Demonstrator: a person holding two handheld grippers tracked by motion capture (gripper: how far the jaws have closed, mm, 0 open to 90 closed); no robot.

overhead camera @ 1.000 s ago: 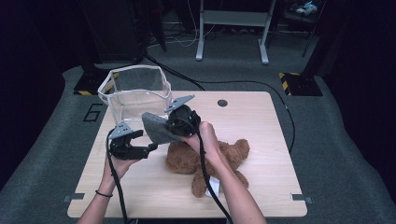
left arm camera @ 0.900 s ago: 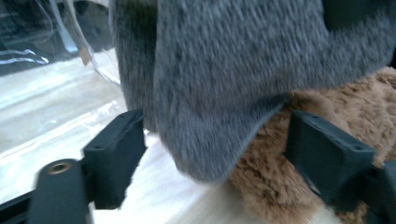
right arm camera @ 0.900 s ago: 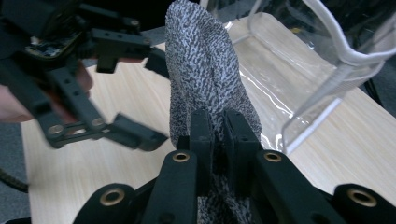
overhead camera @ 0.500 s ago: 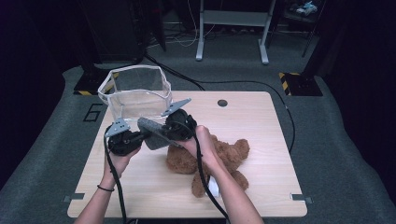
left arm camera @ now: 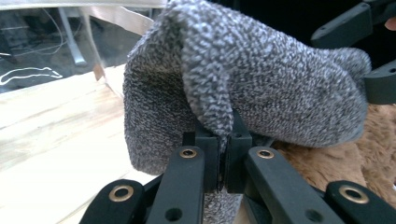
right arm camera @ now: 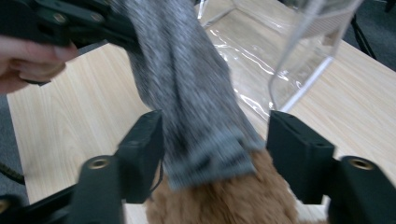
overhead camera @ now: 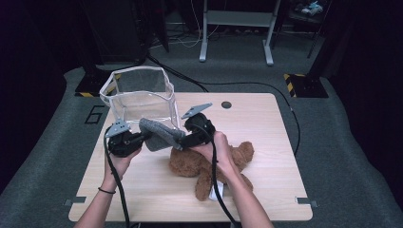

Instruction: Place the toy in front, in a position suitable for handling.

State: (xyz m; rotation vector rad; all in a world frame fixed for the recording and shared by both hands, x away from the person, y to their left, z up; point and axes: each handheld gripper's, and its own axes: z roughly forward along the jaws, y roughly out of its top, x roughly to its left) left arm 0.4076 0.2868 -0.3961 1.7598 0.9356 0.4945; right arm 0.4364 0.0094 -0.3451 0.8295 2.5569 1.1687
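Left gripper [overhead camera: 142,138] now clamps sock [overhead camera: 160,134], right gripper [overhead camera: 183,140] opening

High view looks down; both gripper views closely share the grey sock [left arm camera: 261,88].

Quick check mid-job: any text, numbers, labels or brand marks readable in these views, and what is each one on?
"6": a large dark numeral on the grey floor mat, left of the wooden table, in the high view.
Yellow-and-black hazard stripes, no words, on the floor by the stand feet.
Grey sock, teddy bear, clear container: no readable markings.
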